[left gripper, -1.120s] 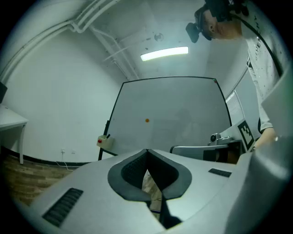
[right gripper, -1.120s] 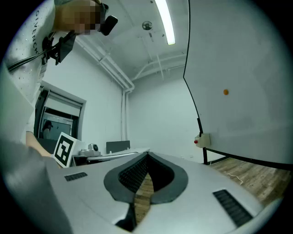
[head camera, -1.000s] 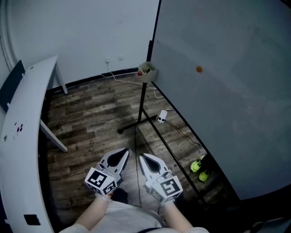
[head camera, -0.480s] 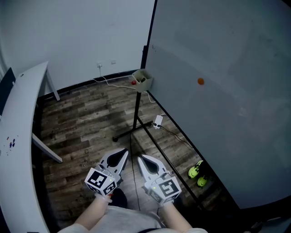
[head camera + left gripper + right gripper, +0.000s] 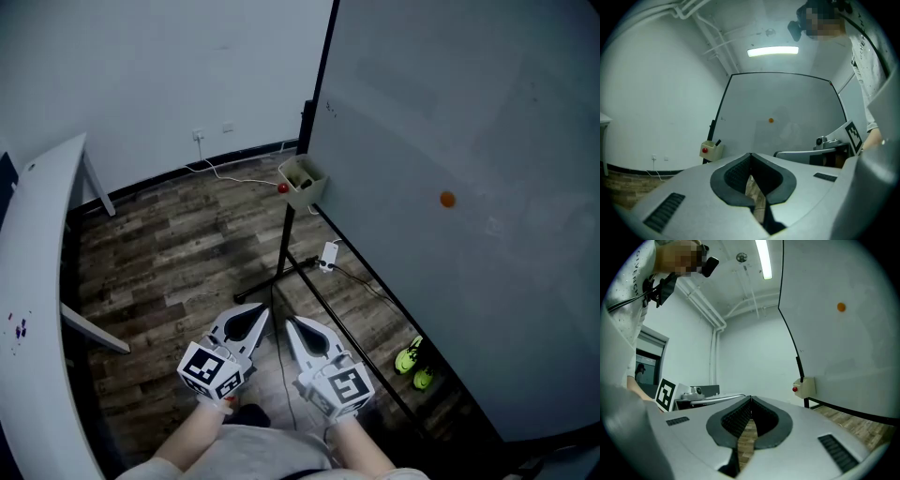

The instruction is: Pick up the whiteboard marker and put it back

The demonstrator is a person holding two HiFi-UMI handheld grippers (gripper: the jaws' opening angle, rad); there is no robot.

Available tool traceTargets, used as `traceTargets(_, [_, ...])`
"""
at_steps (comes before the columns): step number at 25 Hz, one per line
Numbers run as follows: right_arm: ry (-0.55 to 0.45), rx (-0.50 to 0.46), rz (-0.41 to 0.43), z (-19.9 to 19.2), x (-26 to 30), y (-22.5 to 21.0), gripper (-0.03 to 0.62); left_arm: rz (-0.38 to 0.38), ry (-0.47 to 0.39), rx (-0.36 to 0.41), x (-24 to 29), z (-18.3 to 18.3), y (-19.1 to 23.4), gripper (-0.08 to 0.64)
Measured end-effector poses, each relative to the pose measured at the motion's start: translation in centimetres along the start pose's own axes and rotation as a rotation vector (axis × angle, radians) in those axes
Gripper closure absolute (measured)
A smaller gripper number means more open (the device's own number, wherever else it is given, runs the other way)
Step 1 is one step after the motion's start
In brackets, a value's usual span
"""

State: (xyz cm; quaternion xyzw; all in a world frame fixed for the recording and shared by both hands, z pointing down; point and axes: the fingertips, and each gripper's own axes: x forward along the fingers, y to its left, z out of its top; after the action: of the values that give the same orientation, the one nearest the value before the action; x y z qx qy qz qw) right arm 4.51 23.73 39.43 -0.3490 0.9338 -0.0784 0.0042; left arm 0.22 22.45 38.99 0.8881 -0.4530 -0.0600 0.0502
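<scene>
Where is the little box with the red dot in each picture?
Head view: the box is above centre, at the left edge of the whiteboard.
Left gripper view: left of centre, by the whiteboard's lower left corner.
Right gripper view: right of centre, under the whiteboard's left edge.
Shared landmark: the orange dot on the whiteboard.

Floor (image 5: 178,244) of weathered matt wood planks; whiteboard (image 5: 487,122) smooth, faintly glossy; left gripper (image 5: 261,310) and right gripper (image 5: 290,322) matt grey plastic, their pads (image 5: 736,176) dark and ribbed.
</scene>
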Motion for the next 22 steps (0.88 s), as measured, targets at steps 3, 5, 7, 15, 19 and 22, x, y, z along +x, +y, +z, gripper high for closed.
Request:
traceTargets(3, [-0.041,-0.003,0.01,0.2,2.7,-0.2,0.572,-0.017,0.0,0.004,0.7,0.1,2.7,0.545])
traceTargets(5, [-0.058,-0.005,0.002,0.5,4.4,-0.3,0.572,-0.026,0.0,0.008,1.0,0.4,4.2,0.545])
traceTargets(7, [-0.061,-0.008,-0.007,0.5,5.9,-0.3,0.572,-0.03,-0.003,0.01,1.1,0.6,5.6,0.545])
traceTargets(15, [-0.049,-0.021,0.002,-0.2,9.0,0.6,0.572,-0.034,-0.018,-0.008,0.8,0.0,8.8,0.545])
traceTargets(19, [-0.041,-0.007,-0.013,-0.6,9.3,0.1,0.572,-0.042,-0.016,-0.015,1.1,0.0,9.1,0.545])
traceTargets(22, [-0.049,-0.008,-0.019,-0.4,9.6,-0.1,0.572,-0.045,-0.011,-0.024,1.3,0.0,9.2,0.545])
